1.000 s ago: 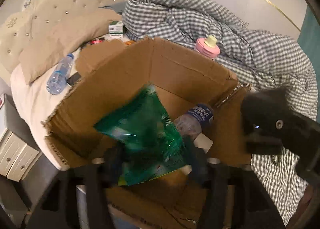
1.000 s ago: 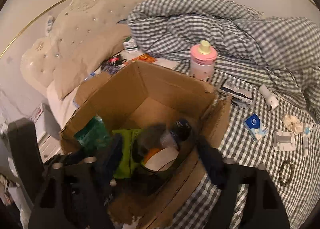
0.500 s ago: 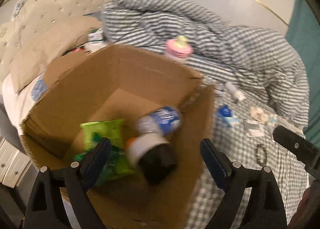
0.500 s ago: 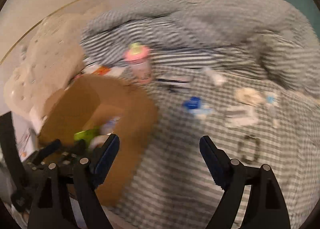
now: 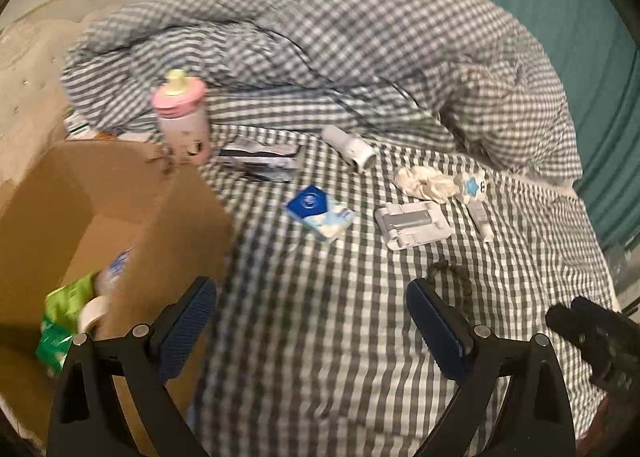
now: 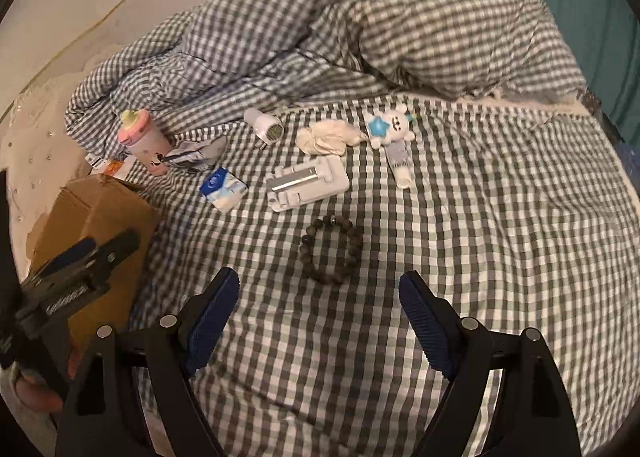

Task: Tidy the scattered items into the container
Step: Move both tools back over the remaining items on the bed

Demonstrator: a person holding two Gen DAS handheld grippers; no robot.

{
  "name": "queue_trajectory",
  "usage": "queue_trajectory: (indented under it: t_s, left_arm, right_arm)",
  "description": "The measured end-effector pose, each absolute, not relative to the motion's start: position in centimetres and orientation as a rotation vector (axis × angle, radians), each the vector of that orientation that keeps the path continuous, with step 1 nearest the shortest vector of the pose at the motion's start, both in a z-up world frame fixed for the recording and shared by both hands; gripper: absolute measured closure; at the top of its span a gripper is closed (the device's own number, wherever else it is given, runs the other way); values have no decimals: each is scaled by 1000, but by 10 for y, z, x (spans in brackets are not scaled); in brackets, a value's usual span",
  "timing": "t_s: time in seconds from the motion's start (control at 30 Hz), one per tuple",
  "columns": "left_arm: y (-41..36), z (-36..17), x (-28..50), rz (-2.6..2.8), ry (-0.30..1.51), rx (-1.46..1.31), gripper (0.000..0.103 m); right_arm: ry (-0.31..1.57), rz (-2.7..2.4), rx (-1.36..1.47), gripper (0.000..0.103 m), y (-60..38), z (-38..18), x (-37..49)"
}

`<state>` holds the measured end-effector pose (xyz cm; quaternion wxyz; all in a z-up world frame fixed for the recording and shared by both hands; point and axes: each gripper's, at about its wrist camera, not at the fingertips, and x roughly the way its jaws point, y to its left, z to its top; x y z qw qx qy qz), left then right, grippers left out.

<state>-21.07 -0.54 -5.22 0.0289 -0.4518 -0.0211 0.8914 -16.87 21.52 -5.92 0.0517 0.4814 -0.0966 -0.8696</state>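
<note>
Dim warm light, motion blur, heavy fisheye edge distortion.

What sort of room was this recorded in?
Most likely a bedroom: a bed under a checked sheet, a crumpled checked duvet and a padded cream headboard beside the cardboard box.

On the bed (image 6: pixel 460 257), the cardboard box (image 5: pixel 120 193) sits at your left; a snack bag (image 5: pixel 60 313) and tape roll (image 5: pixel 90 311) lie inside it. The sippy cup (image 5: pixel 182 117) stands upright just behind the box's far corner. Right of the box: tissue pack (image 6: pixel 222 187), then phone stand (image 6: pixel 308 183). The bead bracelet (image 6: pixel 331 250) lies nearer you, before the stand. Behind the stand: crumpled cloth (image 6: pixel 326 137), plush toy (image 6: pixel 390 129) to its right. The bunched duvet (image 6: pixel 340 25) lies behind everything.
</note>
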Motion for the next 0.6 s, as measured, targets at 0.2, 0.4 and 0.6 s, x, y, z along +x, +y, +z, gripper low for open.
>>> queue_trajectory:
  t_s: [0.2, 0.4, 0.6]
  left_arm:
    - [7, -93, -263, 2715, -18, -1452, 5]
    - [4, -133, -303, 2692, 6, -1529, 5]
    - [-6, -167, -328, 2685, -32, -1598, 5]
  right_arm:
    - [-262, -2581, 1519, 21, 204, -93, -197]
    - [-169, -2532, 1597, 21, 183, -131, -226]
    - [-117, -2527, 1678, 21, 180, -160, -249]
